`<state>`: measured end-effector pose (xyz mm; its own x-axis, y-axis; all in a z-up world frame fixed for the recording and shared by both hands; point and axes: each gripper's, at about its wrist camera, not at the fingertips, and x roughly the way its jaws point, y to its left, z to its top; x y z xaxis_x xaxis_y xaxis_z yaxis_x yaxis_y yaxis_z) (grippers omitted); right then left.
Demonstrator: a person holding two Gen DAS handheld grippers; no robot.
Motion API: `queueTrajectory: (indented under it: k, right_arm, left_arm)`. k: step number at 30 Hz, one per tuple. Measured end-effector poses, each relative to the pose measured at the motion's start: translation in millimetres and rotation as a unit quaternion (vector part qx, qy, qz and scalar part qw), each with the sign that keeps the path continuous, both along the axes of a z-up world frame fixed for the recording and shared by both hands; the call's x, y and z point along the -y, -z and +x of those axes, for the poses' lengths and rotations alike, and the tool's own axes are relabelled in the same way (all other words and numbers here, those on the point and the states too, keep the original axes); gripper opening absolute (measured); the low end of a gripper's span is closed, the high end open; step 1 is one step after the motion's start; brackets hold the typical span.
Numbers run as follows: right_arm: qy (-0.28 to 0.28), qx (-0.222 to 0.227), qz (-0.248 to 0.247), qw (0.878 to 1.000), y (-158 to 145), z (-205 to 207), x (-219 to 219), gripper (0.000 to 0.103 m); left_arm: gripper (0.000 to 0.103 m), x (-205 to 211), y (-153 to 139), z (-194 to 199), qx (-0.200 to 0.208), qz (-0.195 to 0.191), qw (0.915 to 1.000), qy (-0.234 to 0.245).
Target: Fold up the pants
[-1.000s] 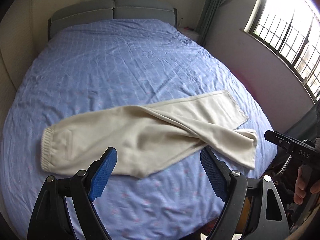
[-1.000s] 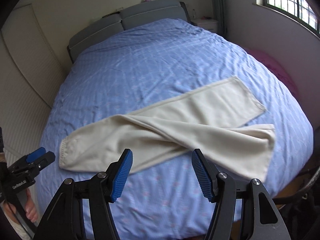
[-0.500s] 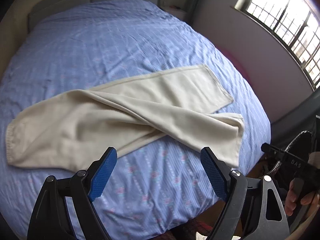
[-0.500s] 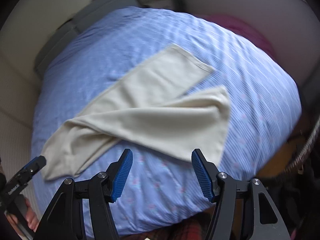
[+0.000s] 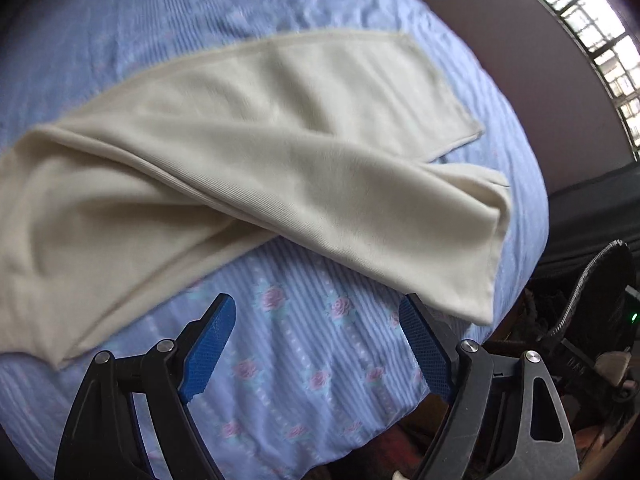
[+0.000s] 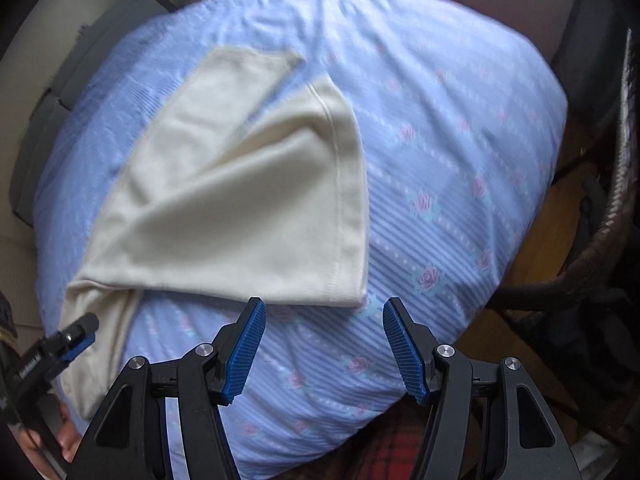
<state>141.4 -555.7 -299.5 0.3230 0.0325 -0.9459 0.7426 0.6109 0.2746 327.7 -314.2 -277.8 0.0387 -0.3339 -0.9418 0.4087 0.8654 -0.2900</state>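
Pants (image 5: pixel 248 168), one cream pair, lie across the bed (image 5: pixel 304 364) near its foot edge, one leg crossed over the other. Only the left view shows a barred window (image 5: pixel 592 32); only the right view shows the grey headboard (image 6: pixel 60 92). Two tools hover released, nothing between their pads: left tool (image 5: pixel 316 344), right tool (image 6: pixel 322 344).
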Motion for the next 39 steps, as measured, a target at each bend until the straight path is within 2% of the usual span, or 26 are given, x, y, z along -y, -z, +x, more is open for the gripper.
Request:
queueTrajectory:
  k: [5, 9, 10, 11, 12, 13, 14, 16, 18, 22, 25, 27, 30, 32, 37, 39]
  right_arm:
    - [0.03, -0.003, 0.043, 0.999, 37.1, 7.5, 15.0, 0.062]
    - [0.046, -0.014, 0.077, 0.996, 66.6, 17.2, 28.8, 0.06]
    - [0.046, -0.021, 0.086, 0.995, 72.3, 19.7, 30.4, 0.054]
    - [0.043, -0.024, 0.095, 0.994, 76.6, 22.1, 30.9, 0.043]
    - [0.039, -0.023, 0.101, 0.994, 77.2, 24.3, 31.1, 0.041]
    - [0.031, -0.021, 0.101, 0.994, 74.0, 26.5, 31.0, 0.034]
    - [0.022, -0.012, 0.105, 0.994, 69.1, 27.9, 31.0, 0.02]
    - [0.01, 0.016, 0.111, 0.994, 45.8, 30.3, 33.6, 0.016]
    - [0.01, 0.061, 0.115, 0.991, 13.7, 32.6, 40.0, 0.016]
    - [-0.001, 0.146, 0.082, 0.986, -59.3, 55.4, 61.9, 0.016]
    - [-0.014, 0.197, 0.036, 0.98, -106.6, 96.1, 88.4, 0.016]
    - [-0.022, 0.226, 0.037, 0.973, -119.4, 128.5, 107.3, 0.016]
    - [-0.048, 0.238, 0.018, 0.97, -125.2, 182.5, 120.5, 0.015]
    - [-0.064, 0.234, 0.011, 0.97, -119.6, 215.9, 126.3, 0.016]
    - [-0.082, 0.209, 0.028, 0.974, -83.6, 289.0, 145.8, 0.015]
    - [-0.092, 0.189, 0.029, 0.977, -67.3, 318.4, 148.9, 0.015]
  left_arm:
    - [0.078, 21.2, 46.8, 22.3, -0.052, 0.004, 0.998, -0.037]
    - [0.075, 32.6, 70.2, 36.0, -0.084, 0.005, 0.9944, -0.064]
    - [0.074, 36.1, 74.8, 38.3, -0.088, 0.009, 0.9938, -0.067]
    - [0.069, 39.4, 76.9, 41.8, -0.088, 0.013, 0.9936, -0.069]
    - [0.064, 41.7, 77.4, 42.5, -0.087, 0.014, 0.9937, -0.068]
    - [0.052, 44.0, 76.1, 42.8, -0.087, 0.015, 0.9939, -0.067]
    - [0.032, 45.7, 74.2, 44.1, -0.088, 0.011, 0.9939, -0.064]
    - [0.019, 48.3, 62.3, 43.0, -0.101, -0.008, 0.9933, -0.056]
    - [0.016, 48.9, 42.8, 42.4, -0.093, -0.029, 0.9939, -0.052]
    - [0.015, 51.5, -13.4, 53.4, -0.06, -0.072, 0.9941, -0.054]
    - [0.015, 59.1, -46.2, 80.3, -0.021, -0.094, 0.9936, -0.059]
    - [0.015, 66.9, -56.3, 106.3, -0.006, -0.105, 0.9924, -0.064]
    - [0.015, 83.9, -59.9, 150.9, 0.021, -0.096, 0.9925, -0.072]
    - [0.015, 89.4, -53.7, 181.3, 0.024, -0.091, 0.9915, -0.091]
    - [0.016, 95.8, -27.9, 242.8, 0.016, -0.069, 0.9905, -0.118]
    - [0.02, 98.3, -19.5, 257.9, 0.008, -0.054, 0.9908, -0.124]
